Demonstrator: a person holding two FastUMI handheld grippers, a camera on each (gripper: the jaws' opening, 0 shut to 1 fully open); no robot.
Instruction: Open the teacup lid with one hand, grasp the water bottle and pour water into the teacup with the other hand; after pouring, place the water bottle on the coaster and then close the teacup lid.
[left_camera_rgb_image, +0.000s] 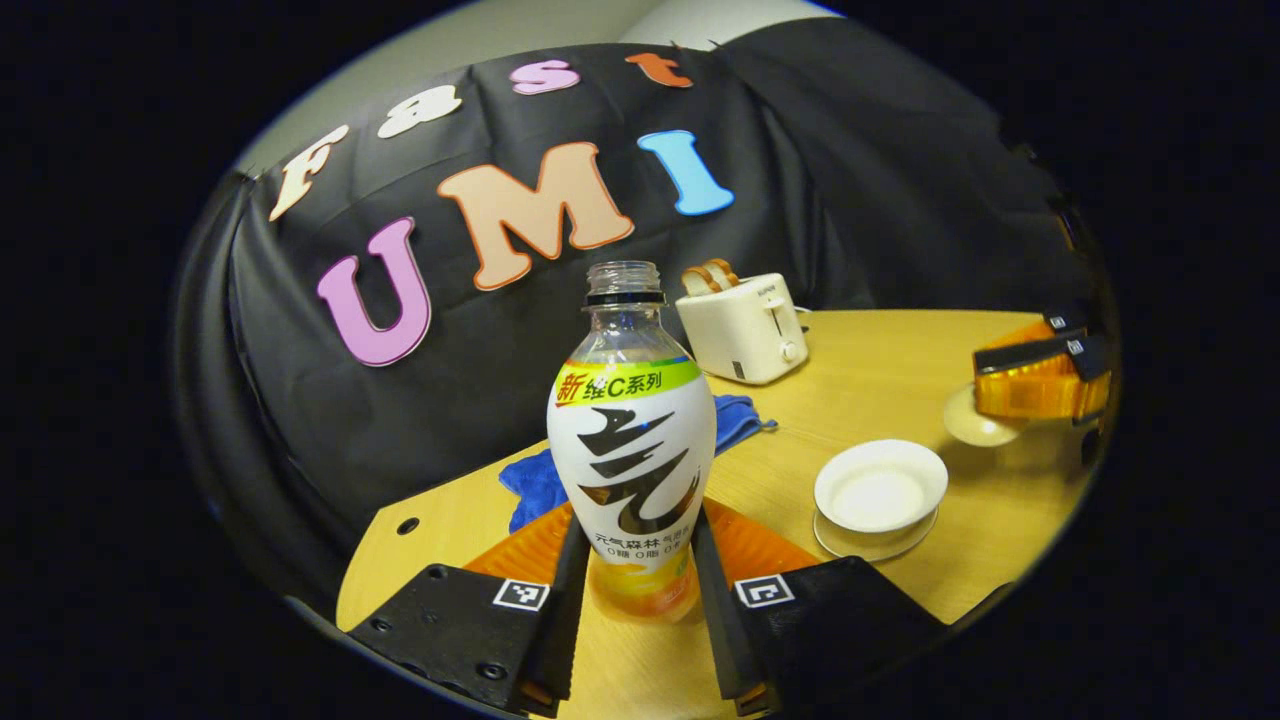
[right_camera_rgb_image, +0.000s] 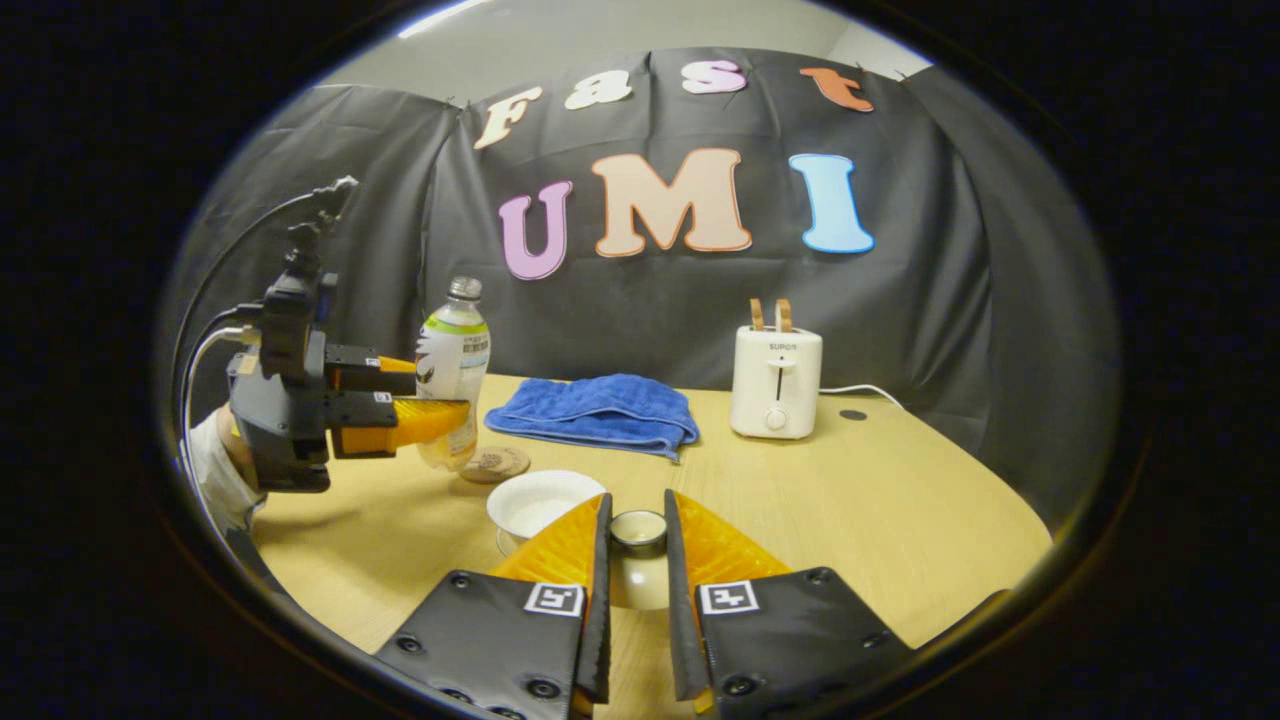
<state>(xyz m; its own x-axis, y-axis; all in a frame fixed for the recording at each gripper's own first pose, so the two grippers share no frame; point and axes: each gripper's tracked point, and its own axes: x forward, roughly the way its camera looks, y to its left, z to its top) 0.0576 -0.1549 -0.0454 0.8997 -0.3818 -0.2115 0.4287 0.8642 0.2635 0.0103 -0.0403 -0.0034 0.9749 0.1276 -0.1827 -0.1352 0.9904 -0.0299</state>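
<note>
left gripper (left_camera_rgb_image: 632, 560) fingers held the upright bottle (left_camera_rgb_image: 632, 450) beside the coaster (right_camera_rgb_image: 495, 464) | right gripper (right_camera_rgb_image: 637, 545) fingers clamped the lid (right_camera_rgb_image: 638, 528) | open teacup (left_camera_rgb_image: 880, 487) sat on the tabletop (left_camera_rgb_image: 870, 380)

The water bottle (left_camera_rgb_image: 632, 440) hides much of the blue towel (left_camera_rgb_image: 735, 418) behind it in the left gripper view; its base sits concealed between the left gripper (left_camera_rgb_image: 633, 590)'s fingers. Right of the bottle, the right gripper (left_camera_rgb_image: 1040, 385) is cut off by the picture's edge and covers part of the teacup lid (left_camera_rgb_image: 980, 420). The teacup (right_camera_rgb_image: 540, 503) is partly masked in the right gripper view.
</note>
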